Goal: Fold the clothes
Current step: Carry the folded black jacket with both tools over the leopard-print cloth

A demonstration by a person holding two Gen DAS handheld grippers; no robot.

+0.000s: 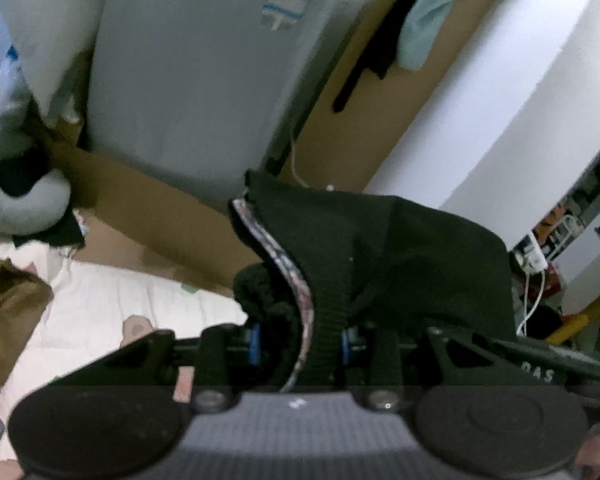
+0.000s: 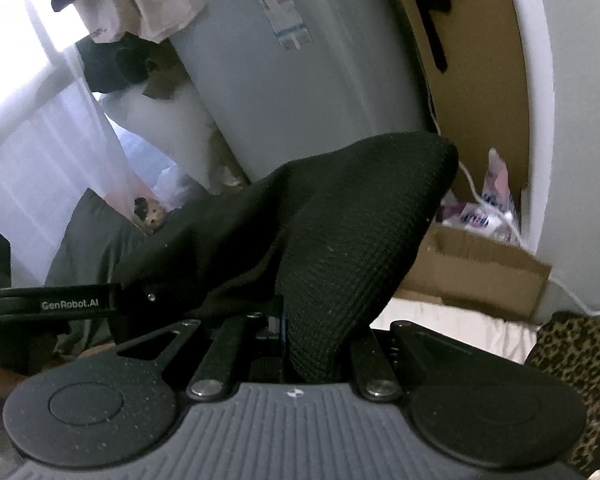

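A black knit garment [image 1: 384, 256] with a patterned inner band is held up in the air, and my left gripper [image 1: 300, 346] is shut on its ribbed edge. The cloth bunches up over the blue pads [image 1: 254, 344] and hides most of the fingers. In the right wrist view the same black garment [image 2: 340, 240] rises in a thick fold, with my right gripper [image 2: 300, 332] shut on it. The other gripper's black arm [image 2: 60, 304] reaches in at the left of that view.
A grey appliance [image 1: 188, 80] stands against a cardboard sheet [image 1: 364, 112] and a white wall [image 1: 520, 92]. White bedding [image 1: 112, 304] lies below, with a brown garment [image 1: 8, 304] at the left. A cardboard box [image 2: 480, 268] and leopard-print cloth [image 2: 576, 364] sit at the right. Cables [image 1: 534, 300] hang nearby.
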